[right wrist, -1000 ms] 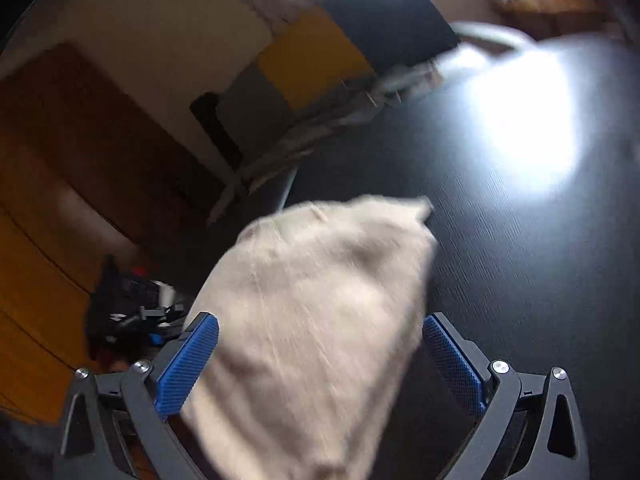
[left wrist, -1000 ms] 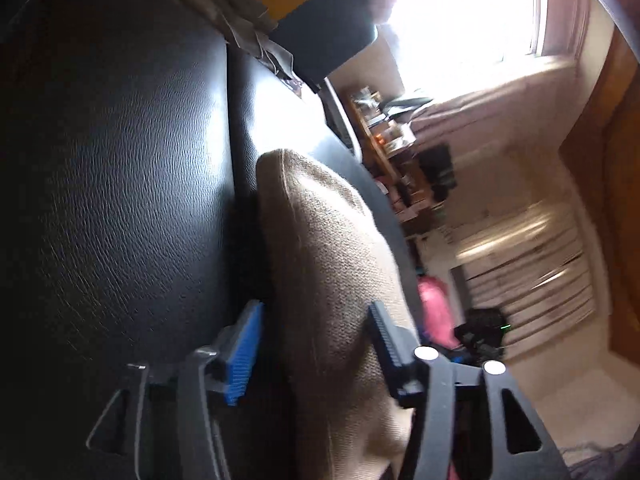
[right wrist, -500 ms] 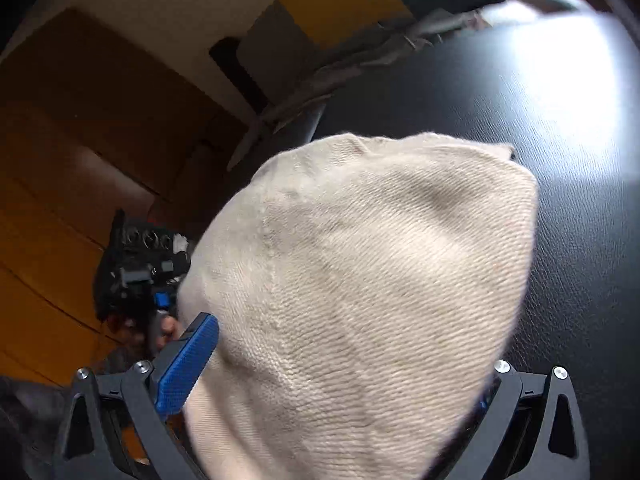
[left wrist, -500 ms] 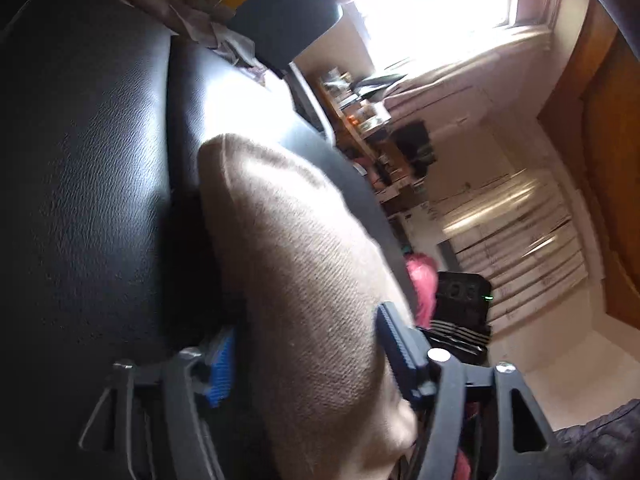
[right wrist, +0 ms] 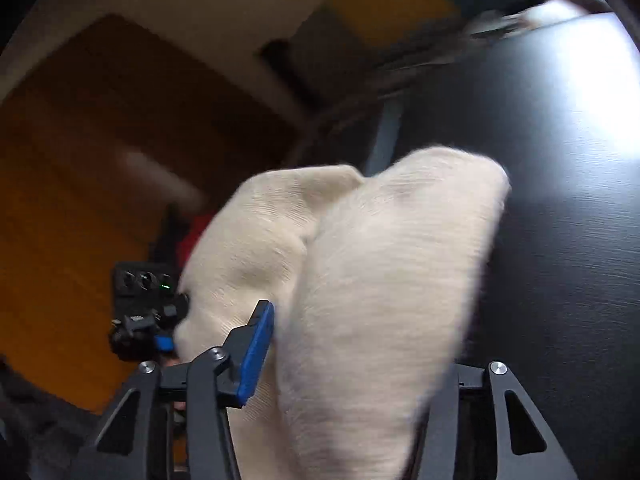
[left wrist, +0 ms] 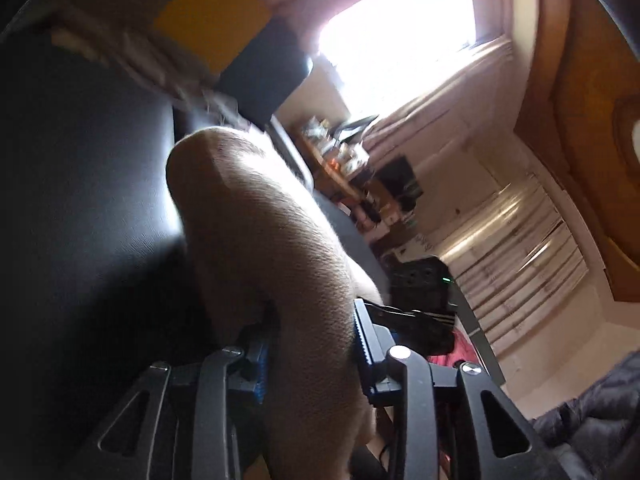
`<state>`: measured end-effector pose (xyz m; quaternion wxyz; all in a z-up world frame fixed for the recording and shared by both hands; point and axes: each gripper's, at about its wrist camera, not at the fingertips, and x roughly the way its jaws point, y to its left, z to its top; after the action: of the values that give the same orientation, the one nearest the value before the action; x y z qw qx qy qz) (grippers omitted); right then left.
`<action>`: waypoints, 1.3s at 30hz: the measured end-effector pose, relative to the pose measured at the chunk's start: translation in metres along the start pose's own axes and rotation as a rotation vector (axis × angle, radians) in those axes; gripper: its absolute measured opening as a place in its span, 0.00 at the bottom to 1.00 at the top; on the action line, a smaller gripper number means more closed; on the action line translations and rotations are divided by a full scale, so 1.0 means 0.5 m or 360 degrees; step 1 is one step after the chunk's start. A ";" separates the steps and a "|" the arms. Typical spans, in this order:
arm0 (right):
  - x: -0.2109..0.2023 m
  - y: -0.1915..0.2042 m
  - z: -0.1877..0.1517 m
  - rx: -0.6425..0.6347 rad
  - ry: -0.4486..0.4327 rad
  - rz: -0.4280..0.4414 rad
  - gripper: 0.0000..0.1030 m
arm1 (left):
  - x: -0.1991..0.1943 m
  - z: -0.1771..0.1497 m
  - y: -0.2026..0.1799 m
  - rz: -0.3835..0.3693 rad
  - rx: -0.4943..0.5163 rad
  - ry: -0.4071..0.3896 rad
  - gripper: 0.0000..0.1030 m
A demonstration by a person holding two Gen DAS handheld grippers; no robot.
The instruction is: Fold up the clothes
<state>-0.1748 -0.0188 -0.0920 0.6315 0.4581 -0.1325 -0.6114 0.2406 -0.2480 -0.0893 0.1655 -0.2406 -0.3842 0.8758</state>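
Note:
A cream knitted garment (left wrist: 264,240) fills the middle of both views over a black leather surface (left wrist: 80,200). My left gripper (left wrist: 310,356) is shut on a thick fold of it, blue pads pressing both sides. In the right wrist view the garment (right wrist: 380,280) bulges up between my fingers. My right gripper (right wrist: 344,360) is closed in on the cloth; the left blue pad (right wrist: 256,356) presses its side and the right finger is hidden behind the cloth. The other gripper (right wrist: 140,316) shows at lower left, at the cloth's far edge.
The black surface (right wrist: 560,200) stretches right with window glare on it. More clothes (left wrist: 132,52) lie at its far end by a yellow and dark panel. A cluttered shelf (left wrist: 340,160), a bright window, a white slatted cabinet and a dark puffy jacket (left wrist: 592,424) are around.
Both grippers closed on the cream garment, from wide open a second ago. The cloth bunched up between the fingers and both views tilted as it rose.

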 end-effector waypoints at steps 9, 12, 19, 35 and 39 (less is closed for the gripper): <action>0.319 0.363 0.162 -0.0449 0.0173 0.0630 0.51 | -0.425 0.089 -0.154 0.0256 0.0392 -0.0766 0.10; 0.432 0.530 0.233 -0.0628 0.0201 0.0805 0.51 | -0.570 0.128 -0.189 0.0410 0.0493 -0.0980 0.09; 0.698 0.846 0.281 -0.0927 0.0328 0.0967 0.50 | -0.731 0.221 -0.067 0.0940 0.0312 -0.1022 0.11; 0.843 0.747 0.194 -0.1025 0.0413 0.0585 0.77 | -0.692 0.188 0.155 0.0983 0.0042 -0.0943 0.04; 0.733 0.793 0.157 -0.1367 0.0391 0.0604 0.99 | -0.741 0.186 0.161 0.0985 0.0035 -0.0944 0.05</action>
<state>0.1061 -0.4453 0.1005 0.8749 0.1925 0.1261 -0.4261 0.4883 -0.5311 0.0139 -0.2201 -0.0804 -0.3157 0.9195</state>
